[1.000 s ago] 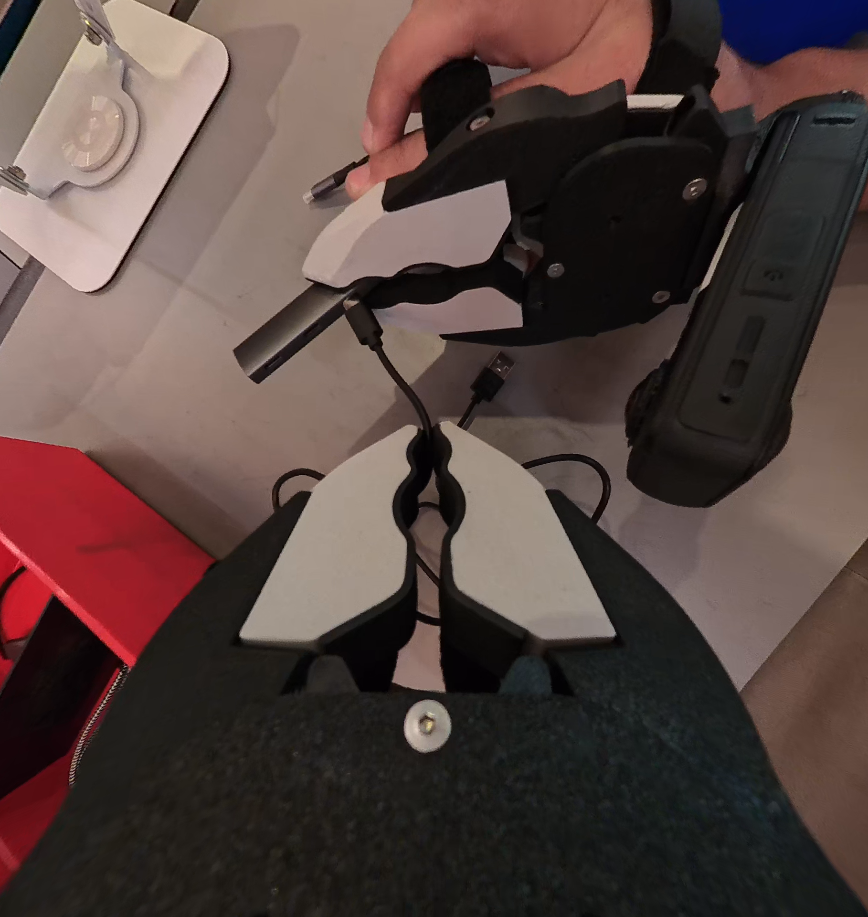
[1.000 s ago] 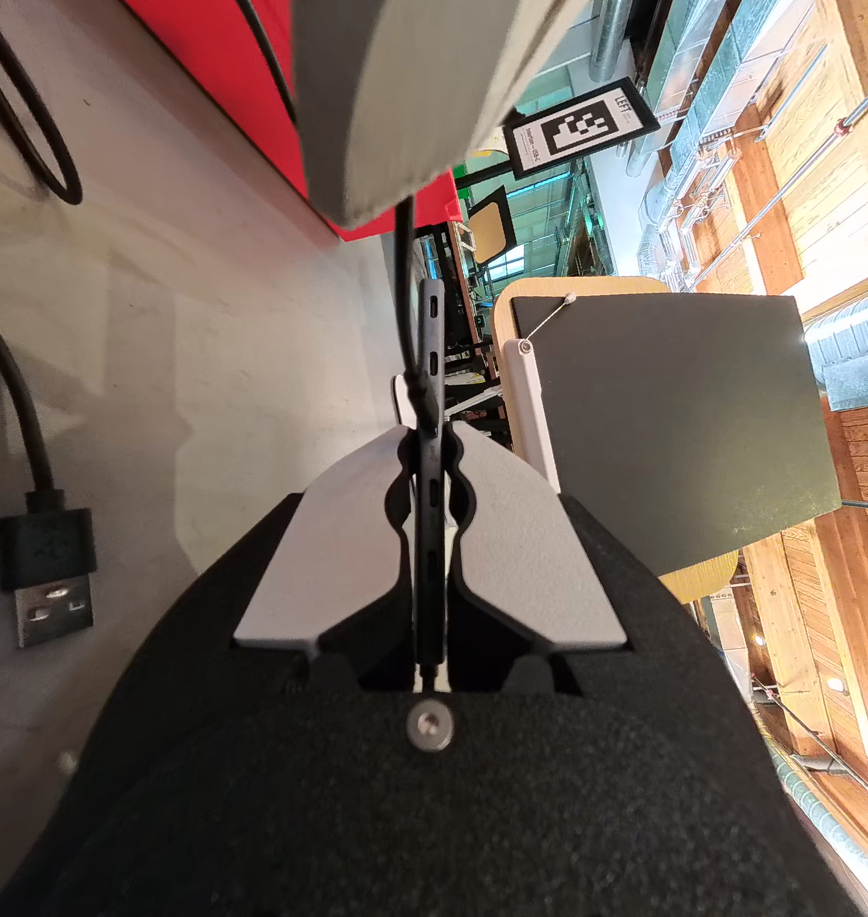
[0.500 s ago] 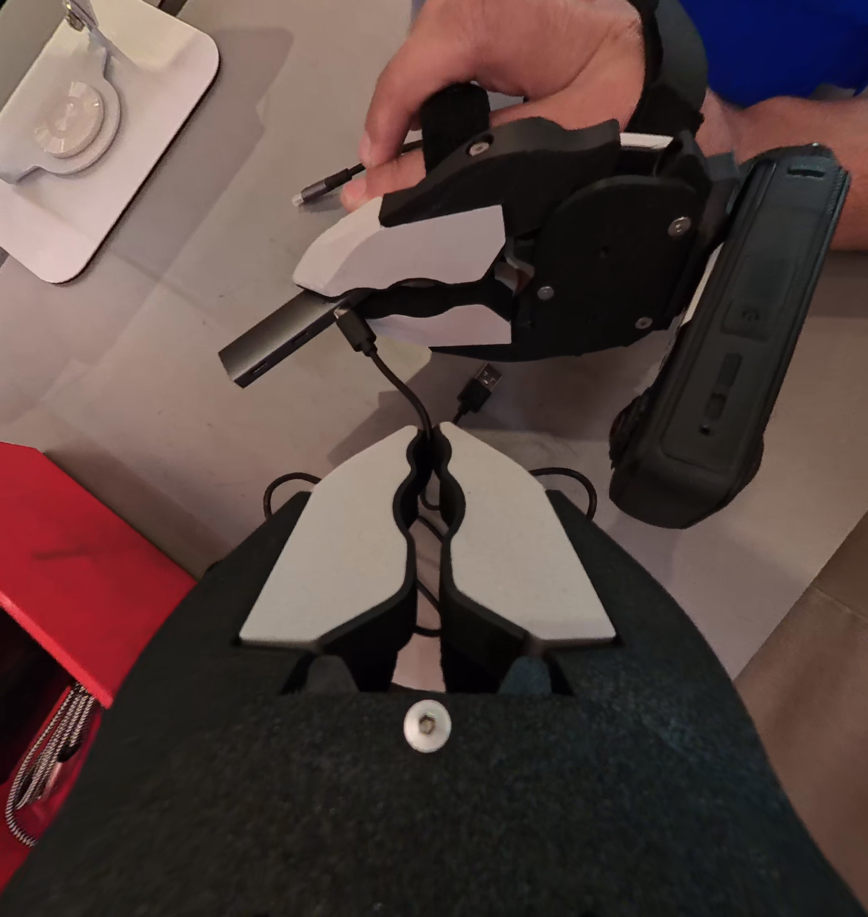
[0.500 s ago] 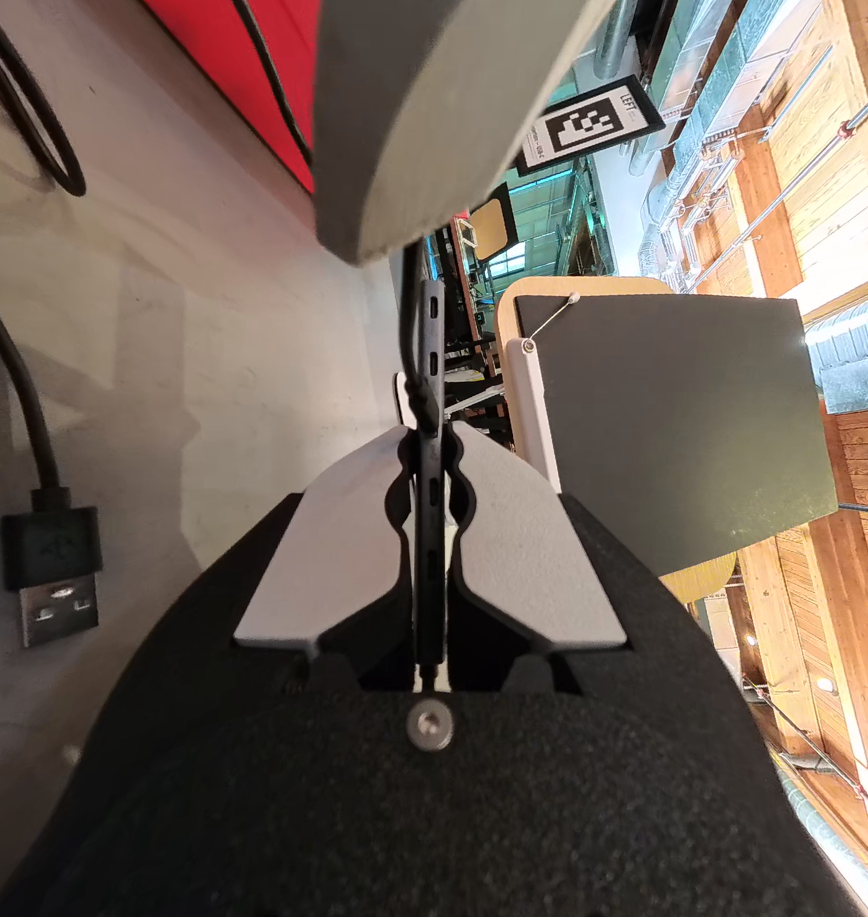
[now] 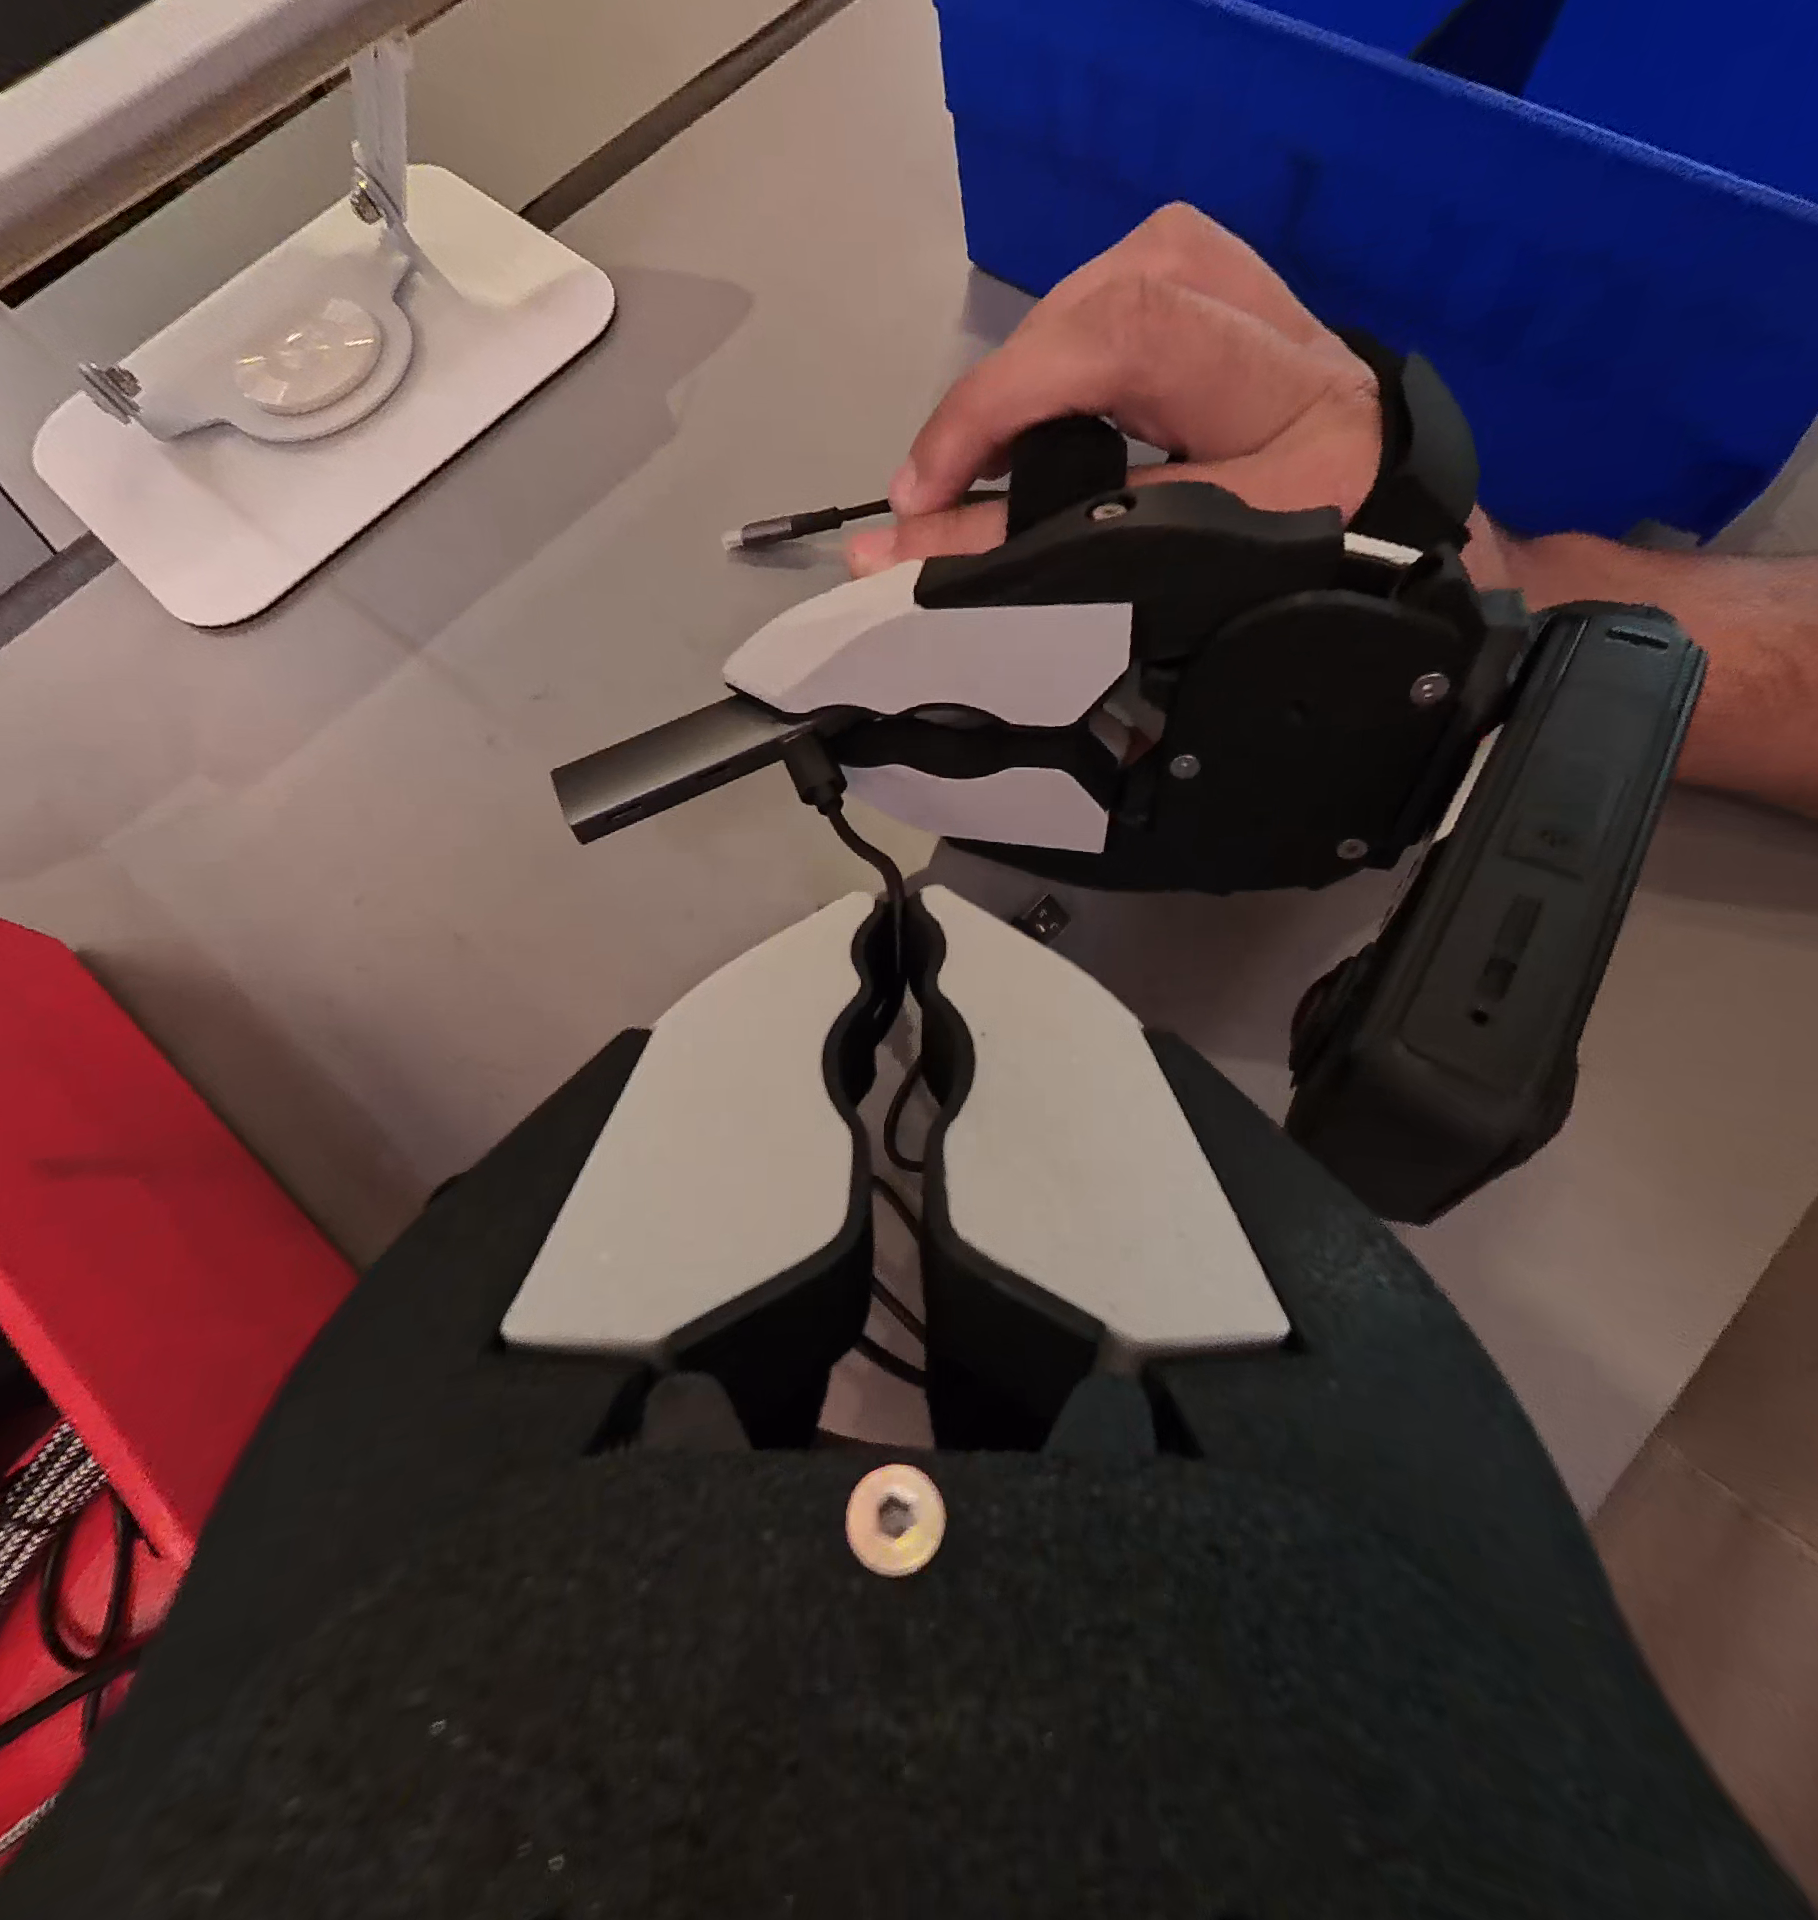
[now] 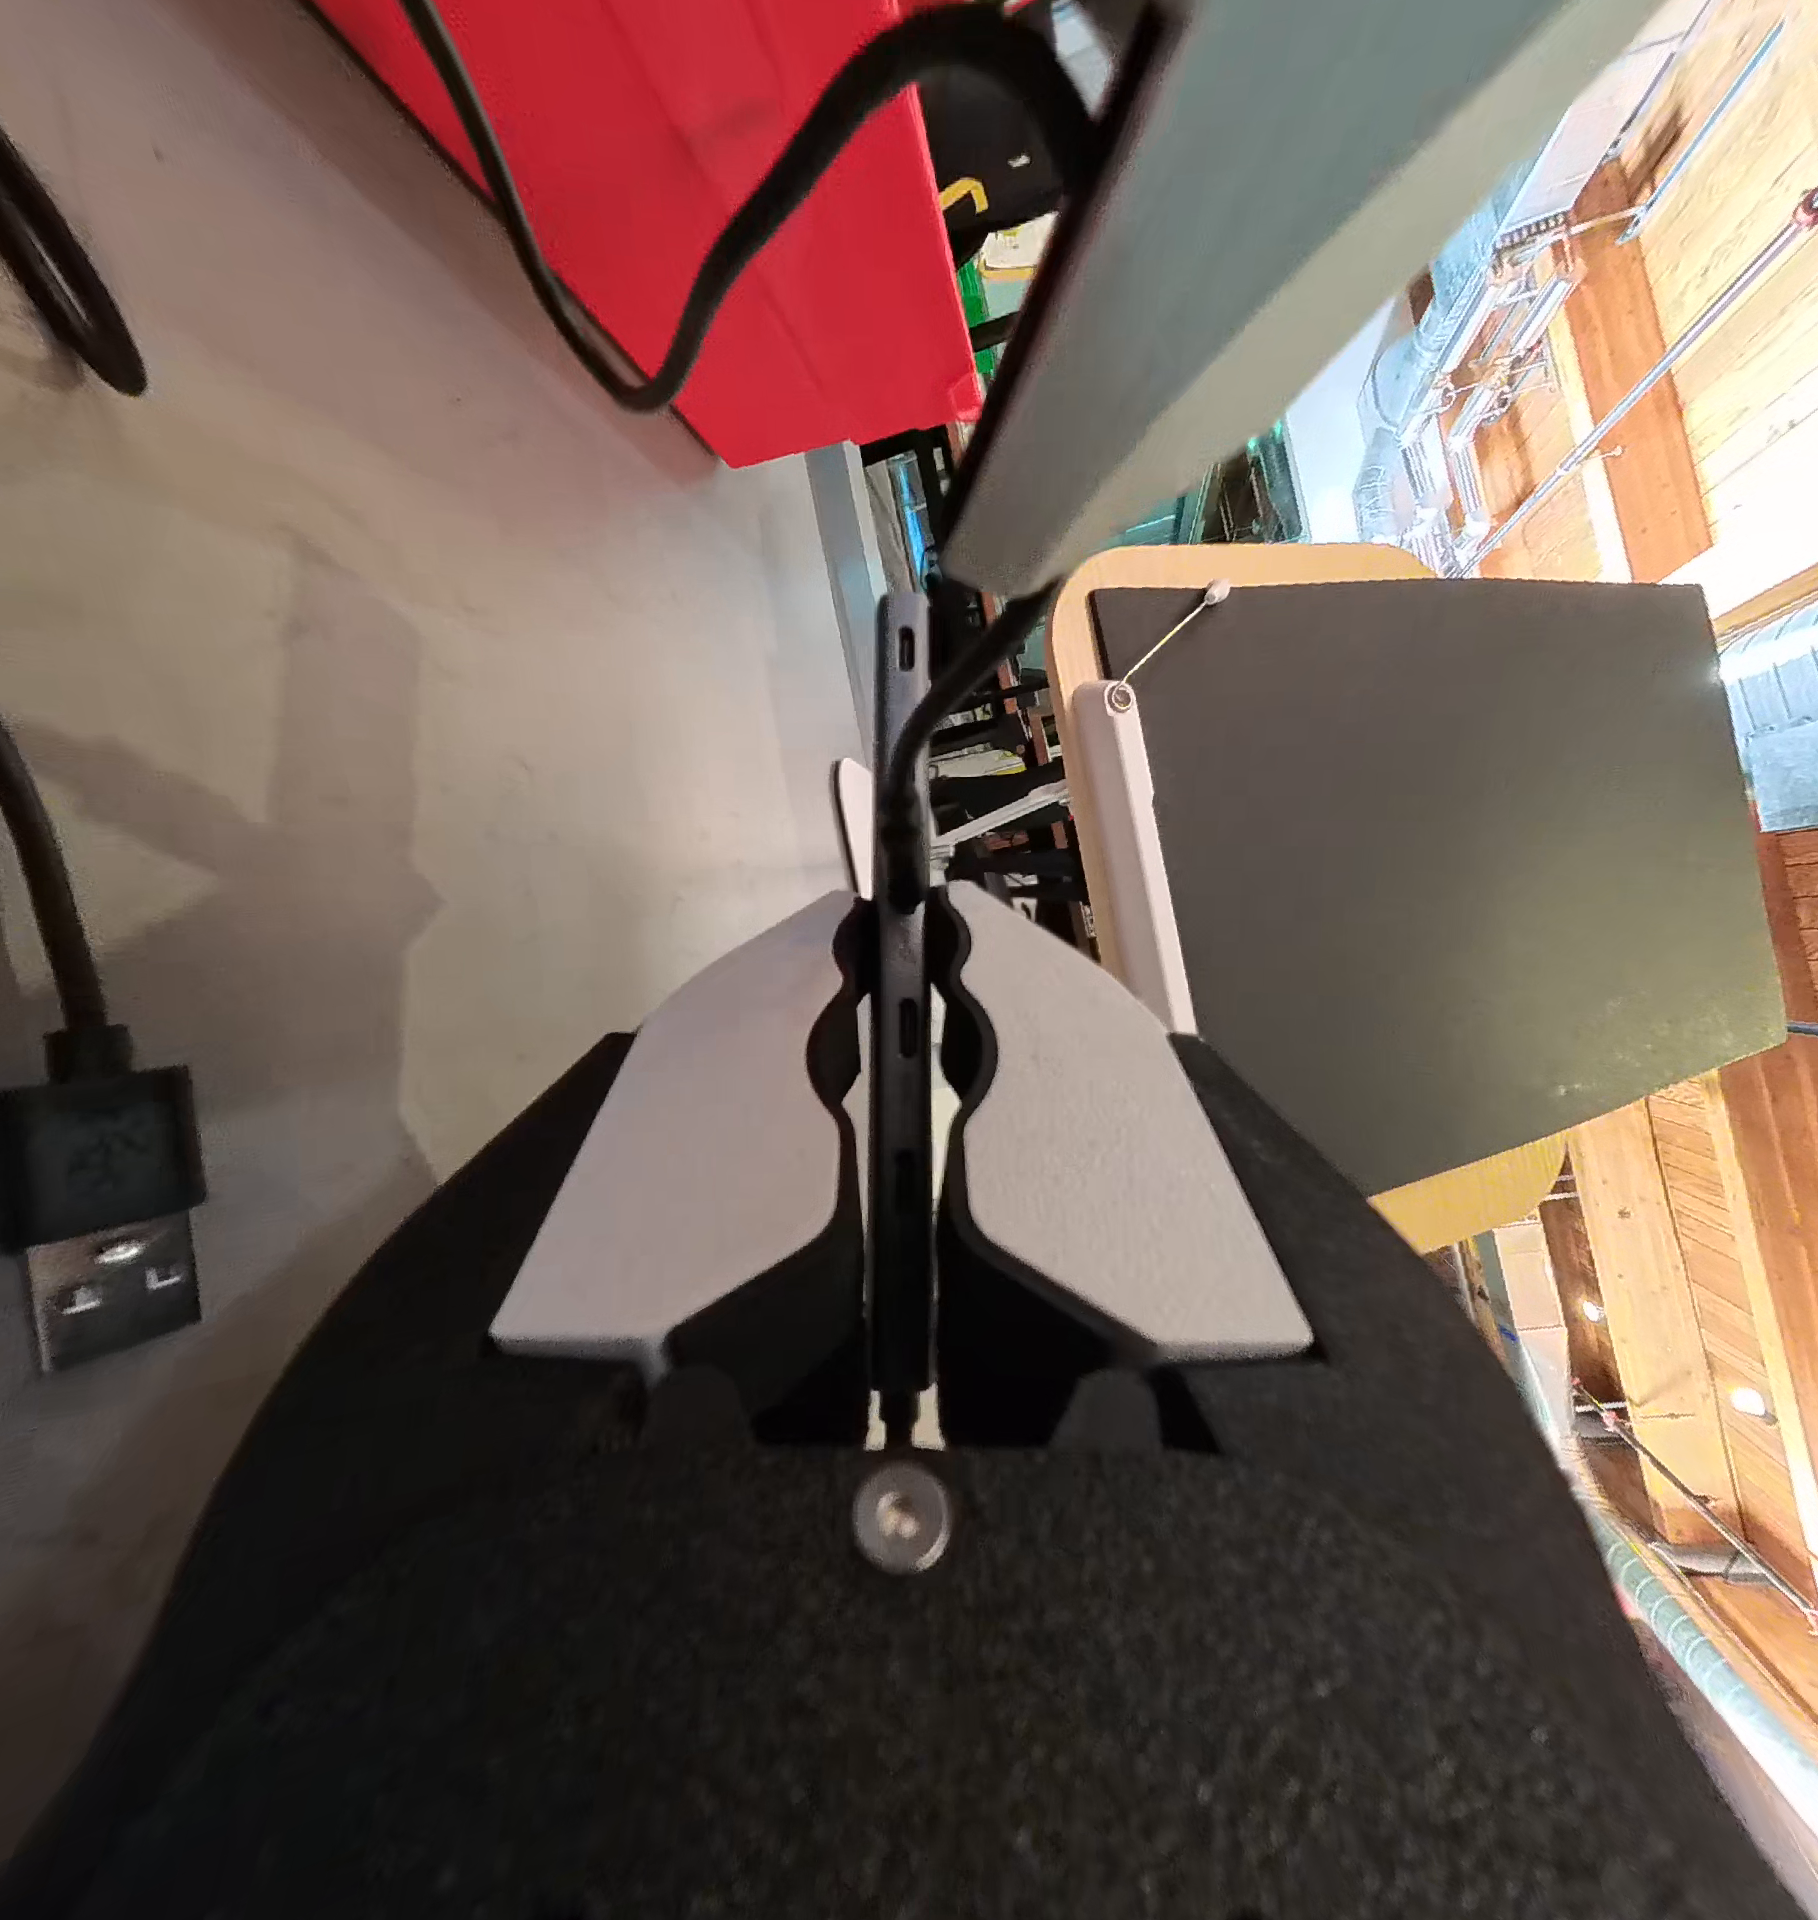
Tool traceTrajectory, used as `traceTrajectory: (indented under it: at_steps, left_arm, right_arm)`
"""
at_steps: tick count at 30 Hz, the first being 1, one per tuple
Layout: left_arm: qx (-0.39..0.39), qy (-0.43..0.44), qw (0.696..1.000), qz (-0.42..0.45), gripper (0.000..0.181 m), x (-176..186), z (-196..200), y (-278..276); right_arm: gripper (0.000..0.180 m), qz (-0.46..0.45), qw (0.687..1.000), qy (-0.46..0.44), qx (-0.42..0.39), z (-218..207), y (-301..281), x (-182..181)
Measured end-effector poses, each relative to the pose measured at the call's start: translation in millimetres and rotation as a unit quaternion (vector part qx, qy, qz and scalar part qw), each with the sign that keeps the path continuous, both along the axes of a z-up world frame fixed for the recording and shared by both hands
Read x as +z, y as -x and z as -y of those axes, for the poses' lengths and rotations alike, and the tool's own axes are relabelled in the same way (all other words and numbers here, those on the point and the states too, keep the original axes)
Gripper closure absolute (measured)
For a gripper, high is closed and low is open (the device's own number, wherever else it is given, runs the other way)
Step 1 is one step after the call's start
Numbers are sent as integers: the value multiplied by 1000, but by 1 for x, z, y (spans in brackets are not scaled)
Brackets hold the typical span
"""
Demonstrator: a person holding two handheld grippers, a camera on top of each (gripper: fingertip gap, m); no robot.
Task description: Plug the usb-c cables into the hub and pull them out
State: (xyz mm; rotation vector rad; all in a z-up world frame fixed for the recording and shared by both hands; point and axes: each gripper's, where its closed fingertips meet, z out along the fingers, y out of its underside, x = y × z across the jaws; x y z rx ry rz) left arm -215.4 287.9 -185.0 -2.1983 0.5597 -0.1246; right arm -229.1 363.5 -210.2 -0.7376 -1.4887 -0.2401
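My right gripper (image 6: 900, 906) is shut on a slim dark grey hub (image 6: 903, 1023), seen edge-on with its ports facing the camera. In the left wrist view the hub (image 5: 666, 774) sticks out leftward from the right gripper (image 5: 780, 717), held above the table. A black USB-C plug (image 5: 817, 777) sits in the hub's side port; it also shows in the right wrist view (image 6: 903, 857). My left gripper (image 5: 897, 914) is shut on this plug's black cable (image 5: 869, 857), a short way below the plug. A left finger (image 6: 1248, 260) fills the right view's top.
A second cable end (image 5: 780, 530) lies by the person's fingers (image 5: 926, 488). A USB-A plug (image 6: 105, 1195) lies on the grey table (image 5: 365, 831). A red box (image 5: 84, 1122) stands left, a blue bin (image 5: 1404, 208) behind, a white stand (image 5: 323, 384) far left. Across from one pair of fingers to the other is roughly 8 centimetres.
My left gripper has tilted up and moved closer to the hub, so the cable stretch to the plug is shorter and more bent. In the right view the left finger shifted right.
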Motion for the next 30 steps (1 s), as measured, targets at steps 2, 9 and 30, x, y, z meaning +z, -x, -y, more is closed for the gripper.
traceTrajectory:
  at_steps: [2, 9, 30]
  left_arm:
    - [12, -14, 1000, -10, 179, -1, -4, 3]
    - [45, -52, 997, -21, 173, -8, -16, 11]
    - [54, -105, 993, -8, 175, -15, -21, 8]
  right_arm:
    - [170, -4, 1000, 2, 0, 2, 1, 1]
    - [170, -23, 999, 14, 25, 22, 10, 7]
    - [171, -32, 999, -16, 7, 21, 6, 10]
